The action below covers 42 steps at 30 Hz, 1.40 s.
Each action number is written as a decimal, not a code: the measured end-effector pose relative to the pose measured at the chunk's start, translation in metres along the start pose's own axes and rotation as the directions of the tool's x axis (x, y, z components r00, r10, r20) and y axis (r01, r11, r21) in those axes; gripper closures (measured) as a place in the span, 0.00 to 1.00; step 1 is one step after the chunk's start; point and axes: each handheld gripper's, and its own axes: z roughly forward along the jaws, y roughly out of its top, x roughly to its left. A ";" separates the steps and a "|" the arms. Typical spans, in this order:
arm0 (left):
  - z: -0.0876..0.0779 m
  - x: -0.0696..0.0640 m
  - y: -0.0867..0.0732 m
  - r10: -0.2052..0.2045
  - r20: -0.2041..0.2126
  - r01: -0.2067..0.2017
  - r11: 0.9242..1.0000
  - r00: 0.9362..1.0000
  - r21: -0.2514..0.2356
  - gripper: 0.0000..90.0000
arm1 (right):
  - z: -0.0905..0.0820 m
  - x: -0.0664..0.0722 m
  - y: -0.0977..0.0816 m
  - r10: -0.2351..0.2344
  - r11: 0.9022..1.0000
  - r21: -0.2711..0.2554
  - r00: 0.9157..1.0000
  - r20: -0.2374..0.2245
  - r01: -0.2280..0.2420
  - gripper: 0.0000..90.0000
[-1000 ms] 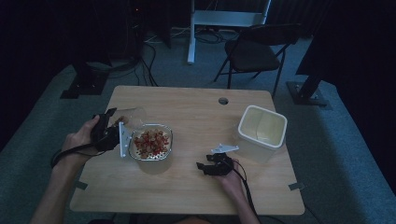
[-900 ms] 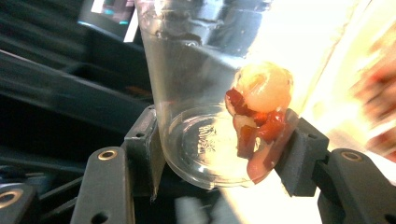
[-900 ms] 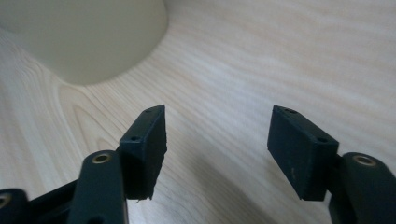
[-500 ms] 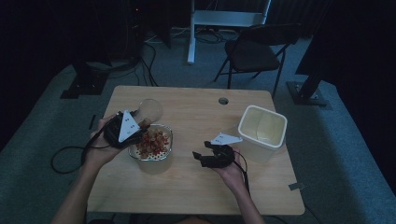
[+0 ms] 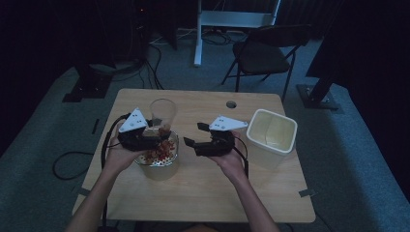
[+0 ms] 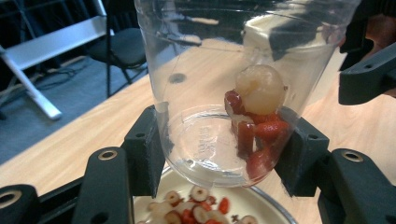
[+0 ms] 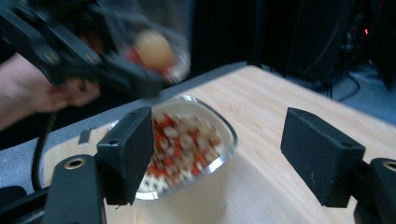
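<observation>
My left gripper is shut on the lower part of a clear plastic cup, held just above a bowl of red and white pieces. In the left gripper view the cup holds a few red pieces and one pale round ball, with the pads pressing on both sides. My right gripper hovers above the table to the right of the bowl. Its jaws have just been opening and nothing is between them. In the right gripper view the bowl lies beyond the open jaws, with the blurred cup above it.
A square white container stands on the wooden table at the right, close to my right hand. A cable hole is near the far edge. A folding chair and stand legs are beyond the table.
The right gripper has risen off the table and its jaws have spread apart. The left gripper has brought the cup rightward over the bowl.
</observation>
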 end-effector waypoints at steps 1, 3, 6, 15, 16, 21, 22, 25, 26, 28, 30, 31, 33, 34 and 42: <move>0.001 0.000 0.000 -0.008 0.005 0.008 1.000 1.000 0.001 0.48 | 0.002 0.004 0.006 -0.017 1.000 -0.004 1.000 -0.007 0.016 0.28; 0.003 0.000 0.000 -0.017 0.013 0.017 1.000 1.000 0.005 0.48 | 0.003 0.007 0.011 -0.024 1.000 -0.012 1.000 -0.014 0.023 0.27; 0.009 -0.003 -0.001 -0.021 0.030 0.020 0.999 0.999 0.032 0.47 | 0.008 0.015 0.028 -0.043 0.998 -0.048 0.998 -0.041 0.041 0.26; 0.014 -0.008 -0.001 -0.012 0.054 0.010 0.999 0.998 0.048 0.47 | 0.022 0.016 0.046 -0.024 0.996 -0.084 0.996 -0.089 0.016 0.24; 0.015 -0.008 -0.001 -0.007 0.050 0.005 0.998 0.999 0.055 0.47 | 0.024 0.016 0.047 -0.022 0.996 -0.086 0.996 -0.090 0.014 0.24; 0.016 -0.009 0.000 0.002 0.051 -0.005 0.998 0.999 0.062 0.47 | 0.030 0.016 0.048 -0.024 0.996 -0.089 0.994 -0.108 0.014 0.30; 0.016 -0.009 0.000 0.002 0.052 -0.005 0.998 0.999 0.062 0.47 | 0.032 0.015 0.048 -0.025 0.996 -0.091 0.993 -0.112 0.015 0.33; 0.016 -0.007 -0.001 -0.006 0.056 0.003 0.998 0.998 0.055 0.47 | 0.032 0.015 0.048 -0.018 0.996 -0.092 0.993 -0.114 0.008 0.34; 0.016 -0.007 -0.001 -0.007 0.059 0.004 0.999 0.998 0.052 0.46 | 0.032 0.014 0.047 -0.010 0.995 -0.095 0.993 -0.116 -0.001 0.35; 0.017 -0.007 -0.001 -0.010 0.061 0.007 0.999 0.998 0.041 0.45 | 0.031 0.012 0.047 0.002 0.995 -0.103 0.993 -0.119 -0.014 0.37; 0.017 -0.007 -0.001 -0.007 0.058 0.004 0.999 0.998 0.040 0.44 | 0.031 0.012 0.047 0.003 0.994 -0.105 0.993 -0.118 -0.016 0.38; 0.017 -0.007 -0.001 -0.005 0.058 0.002 0.999 0.998 0.038 0.43 | 0.030 0.011 0.047 0.005 0.994 -0.110 0.993 -0.116 -0.018 0.38; 0.016 -0.007 -0.001 -0.011 0.057 0.008 0.999 0.998 0.039 0.41 | 0.029 0.010 0.048 0.007 0.993 -0.118 0.994 -0.105 -0.019 0.39; 0.016 -0.006 -0.001 -0.015 0.056 0.013 0.999 0.998 0.039 0.40 | 0.027 0.008 0.049 0.012 0.992 -0.124 0.995 -0.102 -0.025 0.39; 0.008 0.003 -0.003 -0.025 0.014 0.025 0.999 1.000 0.033 0.40 | 0.016 -0.006 0.047 0.033 0.990 -0.135 0.998 -0.058 -0.041 0.39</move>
